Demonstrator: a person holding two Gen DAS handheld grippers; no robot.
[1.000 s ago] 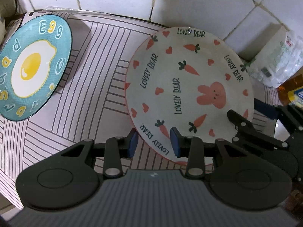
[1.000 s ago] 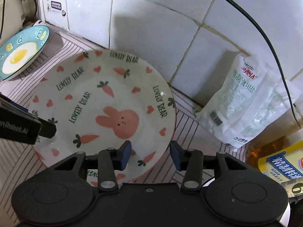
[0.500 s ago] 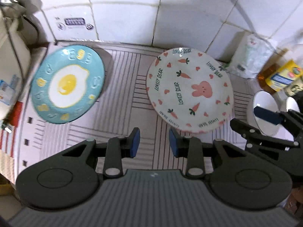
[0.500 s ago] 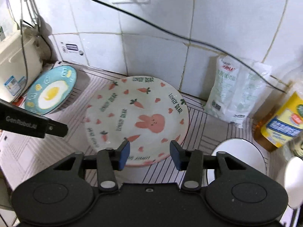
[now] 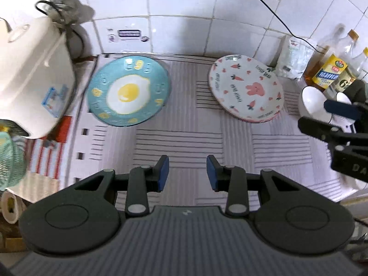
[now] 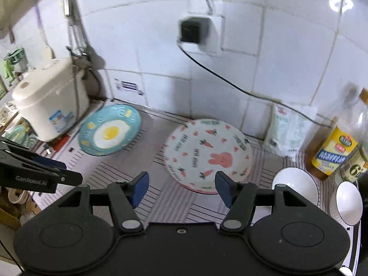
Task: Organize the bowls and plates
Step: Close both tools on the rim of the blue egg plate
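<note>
Left hand-held gripper (image 5: 187,173): jaws parted, nothing between them, held above the striped mat (image 5: 179,138) on the table. Right hand-held gripper (image 6: 181,189): jaws opening, nothing between them; its side arm reads "GenRobot.AI" only on the left unit as seen from the right wrist view.

Blue plate (image 5: 128,90), fried-egg design, raised letters reading "Egg" at its far rim, lies flat at the far left of the mat, near the white rice cooker (image 5: 32,73). White plate (image 5: 246,92), pink rabbit, carrots and hearts, repeated wording "LOVELY BEAR", lies at the far right, well apart from the blue plate. Pink rims under it suggest a stack; count cannot be told.

Two white bowls (image 6: 295,188) (image 6: 348,199) sit right of the rabbit plate, just beside each other. Behind them: a white printed bag (image 6: 287,131) against the tiled wall, text too small to read, and a bottle with a yellow label (image 6: 333,149), print illegible. A neighbouring bottle label shows "6" (image 6: 355,170).
</note>
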